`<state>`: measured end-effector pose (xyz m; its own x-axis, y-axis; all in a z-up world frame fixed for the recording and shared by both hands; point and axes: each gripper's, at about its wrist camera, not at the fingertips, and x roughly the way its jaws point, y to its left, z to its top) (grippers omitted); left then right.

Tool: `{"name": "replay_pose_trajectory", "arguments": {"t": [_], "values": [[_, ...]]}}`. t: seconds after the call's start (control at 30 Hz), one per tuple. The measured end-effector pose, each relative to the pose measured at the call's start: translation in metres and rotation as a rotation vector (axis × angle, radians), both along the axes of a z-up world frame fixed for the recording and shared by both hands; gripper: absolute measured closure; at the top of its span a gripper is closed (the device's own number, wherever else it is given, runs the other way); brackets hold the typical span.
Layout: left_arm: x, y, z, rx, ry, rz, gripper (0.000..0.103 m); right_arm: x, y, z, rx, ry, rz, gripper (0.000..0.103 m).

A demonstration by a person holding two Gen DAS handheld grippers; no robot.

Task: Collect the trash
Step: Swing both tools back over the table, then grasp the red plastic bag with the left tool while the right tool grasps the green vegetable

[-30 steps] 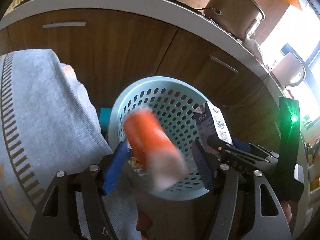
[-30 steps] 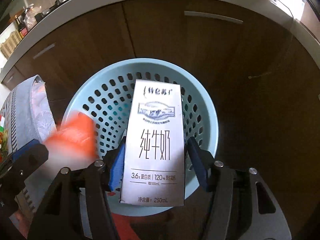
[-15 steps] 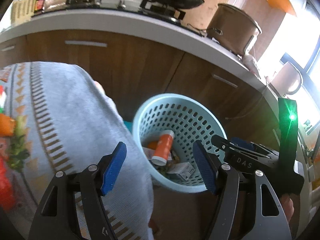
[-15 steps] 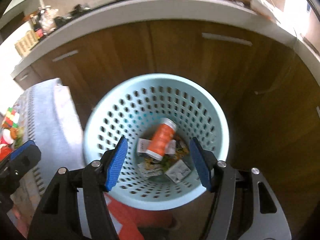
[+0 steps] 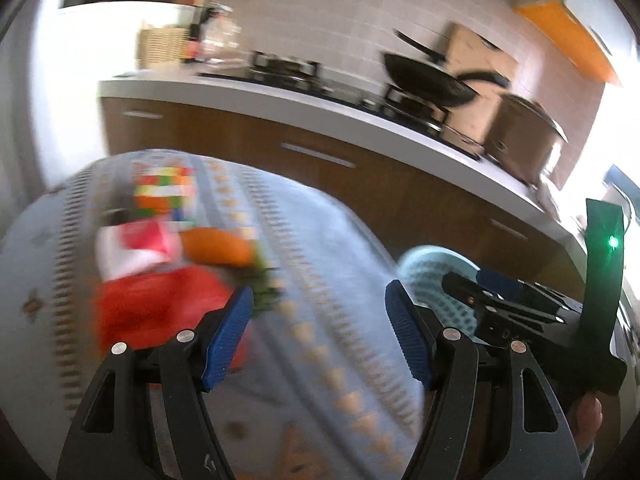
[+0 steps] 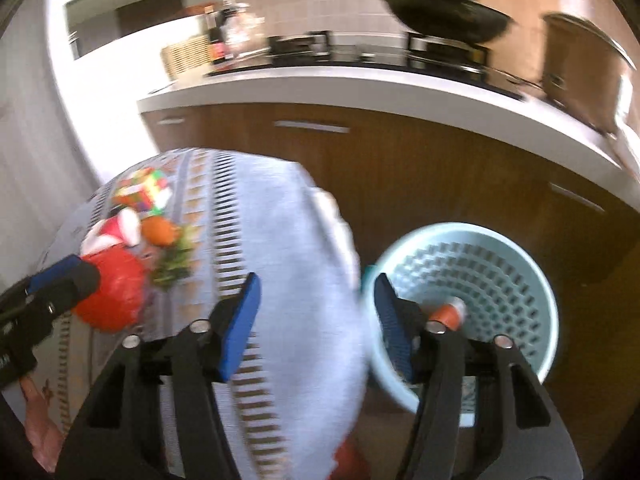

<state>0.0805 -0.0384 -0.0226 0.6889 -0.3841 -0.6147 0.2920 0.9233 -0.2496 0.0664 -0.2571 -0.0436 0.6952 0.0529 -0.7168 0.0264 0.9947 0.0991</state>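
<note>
Hovering released and empty, both the left claw (image 5: 318, 334) and the right claw (image 6: 316, 320), its jaws just narrowing, face the crumpled red plastic bag (image 6: 110, 296) on the grey patterned cloth-covered worktop (image 6: 280, 280), left of the pale-blue perforated plastic basket (image 6: 520, 264); light, soft and slippery, it likely wants pinching at a bunched fold.

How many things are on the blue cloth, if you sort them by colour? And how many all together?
Red: 1, a red and white bag
Orange: 1, a carrot-like thing with green leaves
Many colours: 1, a puzzle cube
Total: 3 on the cloth-covered table. The pictures are blurred, so smaller bits could be missed.
</note>
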Motion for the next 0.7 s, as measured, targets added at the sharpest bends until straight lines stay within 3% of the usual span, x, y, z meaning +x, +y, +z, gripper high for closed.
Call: {"name": "replay_pose_trajectory", "arguments": {"t": [0.07, 0.3, 0.7], "values": [[-0.003, 0.025, 0.000, 0.005, 0.003, 0.058, 0.033, 0.003, 0.023, -0.002, -0.006, 0.006, 0.051, 0.068], [0.003, 0.093, -0.020, 0.002, 0.075, 0.179, 0.024, 0.012, 0.067, -0.009, -0.023, 0.025, 0.143, 0.069], [0.039, 0.100, -0.080, -0.026, 0.216, 0.152, 0.023, 0.014, 0.075, -0.017, -0.029, 0.054, 0.157, 0.069]]}}
